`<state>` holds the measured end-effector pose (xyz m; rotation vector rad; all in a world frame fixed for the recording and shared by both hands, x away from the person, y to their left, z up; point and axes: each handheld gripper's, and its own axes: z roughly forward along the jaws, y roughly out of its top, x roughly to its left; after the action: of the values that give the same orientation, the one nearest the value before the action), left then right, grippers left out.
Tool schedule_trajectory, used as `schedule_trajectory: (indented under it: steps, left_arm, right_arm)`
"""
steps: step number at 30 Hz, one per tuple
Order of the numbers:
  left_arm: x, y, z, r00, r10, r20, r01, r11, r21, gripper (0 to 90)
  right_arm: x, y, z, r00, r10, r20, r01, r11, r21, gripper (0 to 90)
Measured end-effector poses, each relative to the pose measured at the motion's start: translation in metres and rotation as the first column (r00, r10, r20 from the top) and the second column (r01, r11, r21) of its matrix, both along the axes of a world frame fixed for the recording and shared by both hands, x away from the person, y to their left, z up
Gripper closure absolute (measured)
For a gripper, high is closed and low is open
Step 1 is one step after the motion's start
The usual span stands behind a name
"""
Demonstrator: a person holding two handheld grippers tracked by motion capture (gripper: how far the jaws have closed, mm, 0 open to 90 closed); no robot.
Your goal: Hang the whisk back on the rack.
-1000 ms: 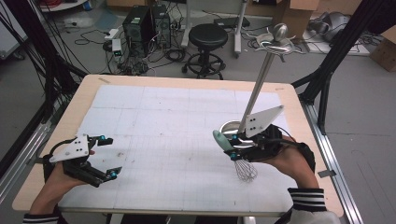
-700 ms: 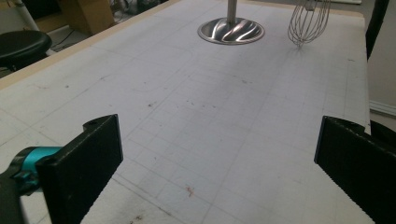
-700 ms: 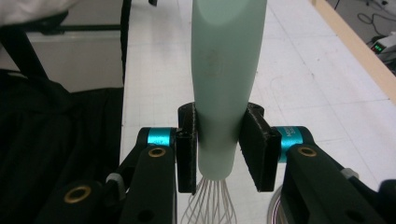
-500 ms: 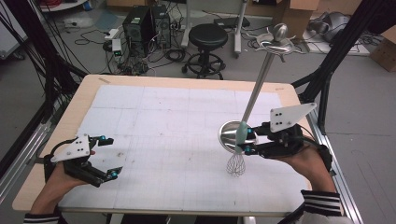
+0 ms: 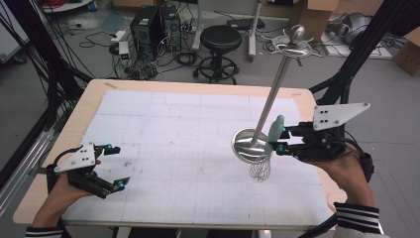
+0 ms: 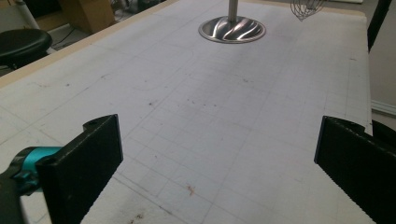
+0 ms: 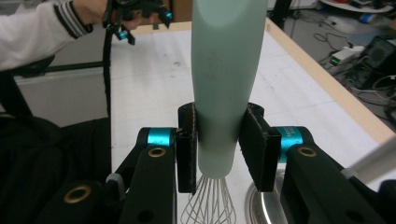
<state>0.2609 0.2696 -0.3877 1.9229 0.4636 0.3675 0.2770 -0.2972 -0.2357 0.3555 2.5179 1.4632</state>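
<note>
While jaws clamp the whisk point(image 7: 219, 93), handle top cropped (wires point(image 5: 260, 169) faint).

Even, bright overhead light on the tabletop point(image 5: 163, 129), shadows soft and faint. There's glare on the steel stand base point(image 6: 232, 31). In the right gripper view the whisk point(image 7: 227, 70) handle looms close and soft, its background slightly blurred; the high view stays sharp.

On the table: one whisk point(image 5: 261, 166) at 4 o'clock, one steel stand point(image 5: 253, 145) beside it, two grippers.
</note>
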Motion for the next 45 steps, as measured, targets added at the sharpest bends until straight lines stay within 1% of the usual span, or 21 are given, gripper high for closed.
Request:
schedule_trajectory:
  steps: [2, 5, 9, 10, 11, 13, 14, 16, 17, 21, 22, 25, 29, 30, 32, 35, 40, 41, 42, 43, 45]
  left_arm:
    - [0.000, 0.000, 0.000, 1.0000, -0.001, 0.000, 0.001, 1.0000, -0.004, 1.7]
    - [0.000, 0.000, 0.000, 1.0000, 0.000, 0.000, 0.000, 1.0000, 0.001, 1.7]
    - [0.000, 0.000, 0.000, 1.0000, 0.000, -0.001, 0.000, 1.0000, -0.001, 1.7]
    - [0.000, 0.000, 0.000, 1.0000, 0.000, -0.002, 0.000, 1.0000, 0.002, 1.7]
    - [0.000, 0.000, 0.000, 1.0000, 0.001, -0.003, -0.001, 1.0000, 0.002, 1.7]
    - [0.000, 0.000, 0.000, 1.0000, 0.001, -0.003, -0.001, 1.0000, 0.001, 1.7]
    - [0.000, 0.000, 0.000, 1.0000, 0.001, -0.004, -0.001, 1.0000, 0.002, 1.7]
    - [0.000, 0.000, 0.000, 1.0000, 0.001, -0.004, -0.001, 1.0000, 0.002, 1.7]
    - [0.000, 0.000, 0.000, 1.0000, 0.001, -0.004, -0.001, 1.0000, 0.000, 1.7]
    - [0.000, 0.000, 0.000, 1.0000, 0.002, -0.003, -0.002, 1.0000, -0.001, 1.7]
    - [0.000, 0.001, 0.000, 1.0000, 0.003, -0.003, -0.003, 1.0000, -0.001, 1.7]
    - [0.000, 0.001, 0.000, 1.0000, 0.002, -0.002, -0.002, 1.0000, 0.000, 1.7]
    - [0.000, 0.001, 0.000, 1.0000, 0.004, -0.001, -0.004, 1.0000, -0.002, 1.7]
    - [0.000, 0.001, 0.000, 1.0000, 0.004, -0.003, -0.004, 1.0000, -0.002, 1.7]
    - [0.000, 0.001, 0.000, 1.0000, 0.002, -0.002, -0.002, 1.0000, -0.003, 1.7]
    - [0.000, 0.001, 0.000, 1.0000, 0.001, -0.002, -0.001, 1.0000, 0.001, 1.7]
    - [0.000, 0.001, 0.000, 1.0000, 0.002, -0.002, -0.002, 1.0000, 0.000, 1.7]
    - [0.000, 0.001, 0.000, 1.0000, 0.003, -0.003, -0.003, 1.0000, -0.001, 1.7]
    - [0.000, 0.001, 0.000, 1.0000, 0.003, -0.003, -0.003, 1.0000, 0.001, 1.7]
    - [0.000, 0.001, 0.000, 1.0000, 0.005, -0.005, -0.005, 1.0000, 0.000, 1.7]
    - [0.000, 0.001, -0.001, 1.0000, 0.005, -0.004, -0.005, 1.0000, 0.001, 1.7]
  right_arm:
    - [0.000, -0.004, 0.002, 0.9998, -0.012, -0.013, 0.012, 0.9999, 0.010, 68.5]
    - [0.000, -0.011, 0.006, 0.9995, -0.030, -0.008, 0.030, 0.9992, 0.026, 68.5]
    - [0.000, -0.018, 0.011, 0.9989, -0.041, -0.023, 0.042, 0.9983, 0.039, 68.5]
    - [0.001, -0.019, 0.013, 0.9991, -0.040, -0.013, 0.040, 0.9984, 0.039, 68.5]
    - [0.000, -0.021, 0.014, 0.9988, -0.044, -0.020, 0.045, 0.9981, 0.041, 68.5]
    - [0.002, -0.024, 0.018, 0.9991, -0.040, -0.010, 0.041, 0.9983, 0.041, 68.5]
    - [0.002, -0.025, 0.020, 0.9990, -0.040, -0.022, 0.040, 0.9984, 0.040, 68.5]
    - [0.003, -0.028, 0.024, 0.9989, -0.042, -0.019, 0.043, 0.9984, 0.037, 68.5]
    - [0.004, -0.030, 0.026, 0.9985, -0.046, -0.028, 0.047, 0.9983, 0.033, 68.5]
    - [0.008, -0.034, 0.037, 0.9988, -0.048, -0.010, 0.048, 0.9985, 0.025, 68.5]
    - [0.009, -0.035, 0.039, 0.9985, -0.051, -0.019, 0.051, 0.9985, 0.021, 68.5]
    - [0.013, -0.038, 0.046, 0.9978, -0.062, -0.022, 0.062, 0.9980, 0.013, 68.5]
    - [0.015, -0.041, 0.053, 0.9969, -0.078, -0.015, 0.078, 0.9968, 0.018, 68.5]
    - [0.014, -0.041, 0.054, 0.9964, -0.081, -0.024, 0.081, 0.9965, 0.018, 68.5]
    - [0.015, -0.042, 0.056, 0.9964, -0.084, -0.016, 0.084, 0.9962, 0.021, 68.5]
    - [0.017, -0.044, 0.059, 0.9954, -0.093, -0.024, 0.094, 0.9951, 0.031, 68.4]
    - [0.022, -0.045, 0.061, 0.9936, -0.106, -0.039, 0.107, 0.9938, 0.030, 68.5]
    - [0.024, -0.045, 0.062, 0.9939, -0.105, -0.032, 0.106, 0.9938, 0.031, 68.5]
    - [0.025, -0.045, 0.063, 0.9928, -0.113, -0.040, 0.114, 0.9929, 0.033, 68.5]
    - [0.027, -0.045, 0.063, 0.9926, -0.116, -0.034, 0.117, 0.9926, 0.031, 68.5]
    - [0.029, -0.044, 0.065, 0.9912, -0.126, -0.042, 0.127, 0.9914, 0.033, 68.5]
